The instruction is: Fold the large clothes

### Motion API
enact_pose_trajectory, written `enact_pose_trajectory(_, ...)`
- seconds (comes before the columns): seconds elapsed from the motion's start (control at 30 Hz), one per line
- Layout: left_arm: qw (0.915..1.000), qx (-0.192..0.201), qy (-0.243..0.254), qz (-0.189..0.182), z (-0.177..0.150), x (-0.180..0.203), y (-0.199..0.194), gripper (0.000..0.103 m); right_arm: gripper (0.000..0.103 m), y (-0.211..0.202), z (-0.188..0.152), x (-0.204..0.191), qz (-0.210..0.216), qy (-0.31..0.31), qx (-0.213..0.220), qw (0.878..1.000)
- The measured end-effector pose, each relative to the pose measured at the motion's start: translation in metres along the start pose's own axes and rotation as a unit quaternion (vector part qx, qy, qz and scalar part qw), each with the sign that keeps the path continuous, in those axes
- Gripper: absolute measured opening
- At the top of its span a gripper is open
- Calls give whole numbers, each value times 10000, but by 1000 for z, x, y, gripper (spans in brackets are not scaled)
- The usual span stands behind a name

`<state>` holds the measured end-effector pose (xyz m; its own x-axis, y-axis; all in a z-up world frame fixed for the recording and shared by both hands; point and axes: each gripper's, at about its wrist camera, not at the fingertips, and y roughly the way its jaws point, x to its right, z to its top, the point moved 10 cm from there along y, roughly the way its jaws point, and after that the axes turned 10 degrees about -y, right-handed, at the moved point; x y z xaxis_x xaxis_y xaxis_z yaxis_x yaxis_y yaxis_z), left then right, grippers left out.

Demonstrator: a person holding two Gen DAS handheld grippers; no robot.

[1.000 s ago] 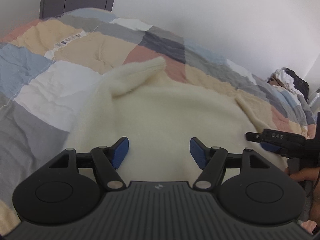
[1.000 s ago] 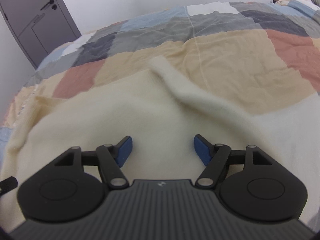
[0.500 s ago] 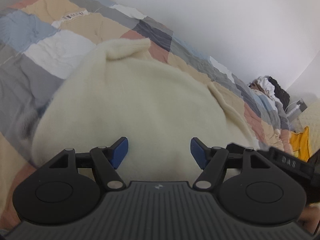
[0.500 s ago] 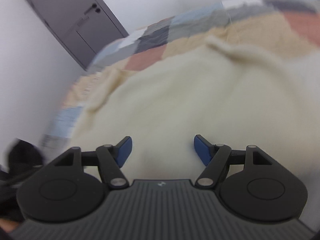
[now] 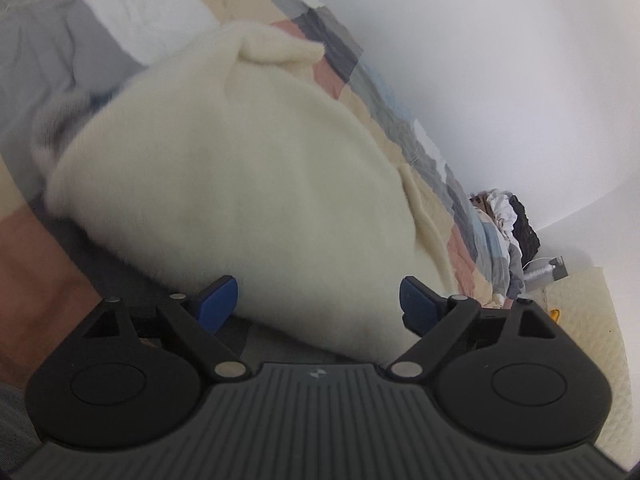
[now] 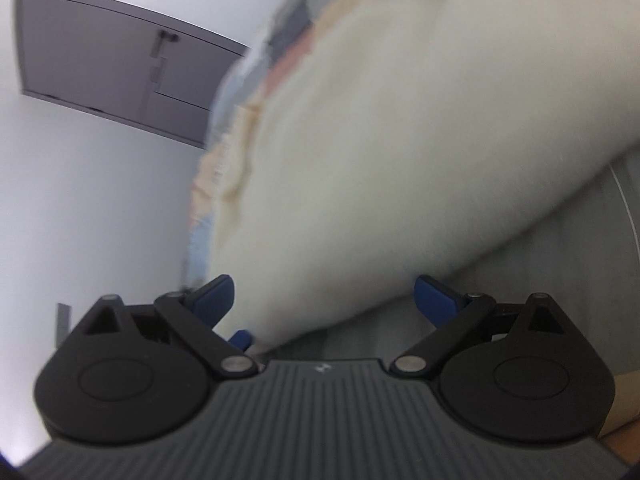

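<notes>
A large cream fuzzy sweater (image 5: 240,168) lies spread on the patchwork bed cover (image 5: 132,12), one sleeve end folded up at its far side. My left gripper (image 5: 318,304) is open and empty, low at the sweater's near hem. In the right wrist view the sweater (image 6: 400,140) fills the upper right, blurred and tilted. My right gripper (image 6: 324,300) is open and empty at the near hem. A blue fingertip (image 6: 241,338) of another gripper shows just below its left finger.
A heap of other clothes (image 5: 508,220) lies at the far end of the bed by the white wall. A grey door (image 6: 120,64) stands beyond the bed. The grey part of the bed cover (image 6: 560,248) lies under the hem.
Both grippers have dropped from above the sweater's middle down to its near hem and tilted. Both stay open. The views now look along the bed surface.
</notes>
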<state>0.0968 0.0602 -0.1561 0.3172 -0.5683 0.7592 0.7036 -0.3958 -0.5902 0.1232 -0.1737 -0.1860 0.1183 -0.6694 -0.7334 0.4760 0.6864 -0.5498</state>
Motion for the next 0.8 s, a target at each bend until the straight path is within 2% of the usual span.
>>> enact_pose_trajectory(0.1,9998,-106,-159,5,3,-8,14,91,98,6,5,17,-16,535,115,9985)
enact_pose_trajectory(0.23,9981,-253,-564,33,9,-19,29,91,98,-1,14,43,-64,1287,642,9896)
enact_pose_trajectory(0.37,9970,-350,-693,-43,10,-19,33,95,101,-2,20,53,45,1716,859,9814)
enact_pose_trajectory(0.47,9964,-453,-703,-100,5,-16,35,96,103,0,26,42,358,1641,868,9820)
enact_pose_trajectory(0.57,9945,-588,-853,-167,-1,-19,39,97,103,-11,34,29,785,1491,1061,9800)
enact_pose_trajectory(0.7,9878,-668,-1392,-222,5,-35,52,97,103,-28,45,17,1512,1553,1386,9663)
enact_pose_trajectory(0.8,9782,-459,-1978,-432,20,-47,56,97,103,-32,48,15,1648,1555,1467,9629)
